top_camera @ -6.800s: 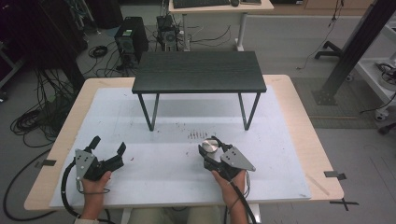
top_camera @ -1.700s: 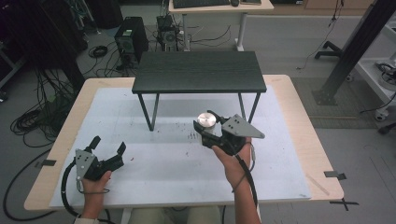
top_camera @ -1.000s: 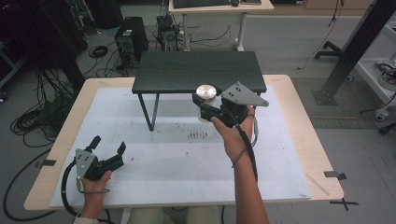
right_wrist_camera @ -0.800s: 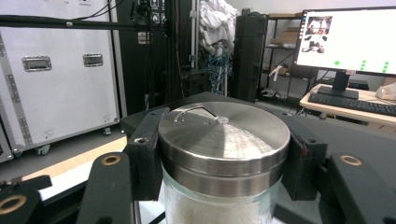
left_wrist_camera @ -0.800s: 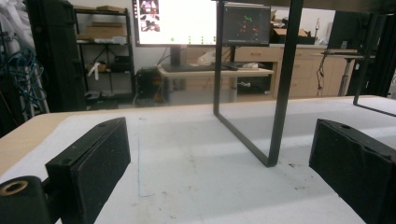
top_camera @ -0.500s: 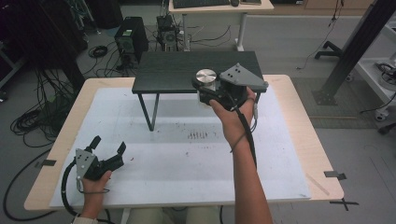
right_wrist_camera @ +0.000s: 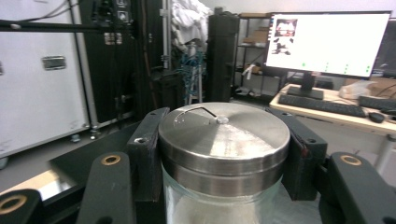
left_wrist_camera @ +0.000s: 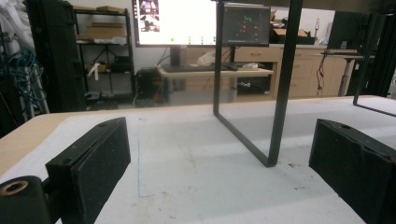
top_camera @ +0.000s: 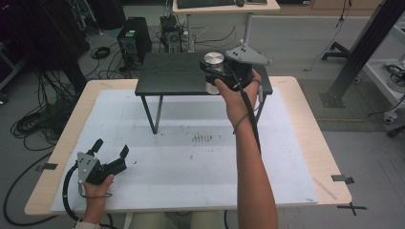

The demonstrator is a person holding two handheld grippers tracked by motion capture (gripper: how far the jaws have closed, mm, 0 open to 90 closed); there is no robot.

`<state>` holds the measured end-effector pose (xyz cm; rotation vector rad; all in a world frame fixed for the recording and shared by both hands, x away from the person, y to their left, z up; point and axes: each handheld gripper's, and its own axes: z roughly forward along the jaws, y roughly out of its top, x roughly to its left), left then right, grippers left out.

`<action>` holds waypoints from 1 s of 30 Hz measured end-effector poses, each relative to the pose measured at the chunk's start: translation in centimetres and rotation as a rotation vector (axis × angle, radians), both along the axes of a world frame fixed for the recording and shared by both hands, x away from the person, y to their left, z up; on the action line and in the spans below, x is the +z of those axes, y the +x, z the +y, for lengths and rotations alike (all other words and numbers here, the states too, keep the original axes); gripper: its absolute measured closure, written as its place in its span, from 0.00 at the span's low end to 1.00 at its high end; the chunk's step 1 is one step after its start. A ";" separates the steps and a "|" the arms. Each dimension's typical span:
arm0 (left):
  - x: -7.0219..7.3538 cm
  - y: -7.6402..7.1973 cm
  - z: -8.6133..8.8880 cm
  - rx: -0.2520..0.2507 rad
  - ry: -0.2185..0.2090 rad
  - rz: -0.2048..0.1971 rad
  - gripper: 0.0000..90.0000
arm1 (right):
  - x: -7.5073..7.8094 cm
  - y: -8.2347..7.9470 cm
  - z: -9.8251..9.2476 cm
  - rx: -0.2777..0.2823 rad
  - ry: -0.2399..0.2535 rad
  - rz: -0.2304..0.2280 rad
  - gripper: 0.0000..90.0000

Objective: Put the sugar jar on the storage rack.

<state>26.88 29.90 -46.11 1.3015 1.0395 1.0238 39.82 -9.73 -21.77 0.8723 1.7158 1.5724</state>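
A glass jar with a round metal lid (top_camera: 213, 59) (right_wrist_camera: 223, 135) hangs above the right part of the small black shelf (top_camera: 167, 76), upright. My right gripper (top_camera: 215, 71) (right_wrist_camera: 224, 154) is shut on the jar, one black pad on each side just under the lid. My left gripper (top_camera: 111, 151) (left_wrist_camera: 219, 163) rests on the white mat near the front left corner, open, with nothing between its pads (left_wrist_camera: 100, 154). One black leg of the shelf (left_wrist_camera: 280, 84) stands ahead of the left gripper.
The white mat (top_camera: 191, 152) covers most of the wooden table (top_camera: 310, 124), with a few dark marks at its middle. The shelf stands on thin legs at the back of the mat. Desks, monitors, cables and a dark post surround the table.
My right gripper has carried the jar up and away from the person, from over the mat's middle to above the shelf top. The left gripper has stayed where it was.
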 end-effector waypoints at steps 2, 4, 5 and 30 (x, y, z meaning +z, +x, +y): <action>0.0 0.0 0.0 0.000 0.001 0.000 0.06 | 0.0 0.6 0.0 -0.011 0.005 0.001 0.48; 0.0 0.0 0.0 0.000 0.001 0.000 0.06 | -0.1 1.2 0.0 -0.020 0.008 0.002 0.47; 0.0 0.0 0.0 0.000 0.001 0.000 0.06 | -0.1 1.5 0.0 -0.028 0.010 0.002 0.47; 0.0 0.0 0.0 0.000 0.000 -0.001 0.06 | -0.9 7.3 0.1 -0.163 0.004 0.015 0.47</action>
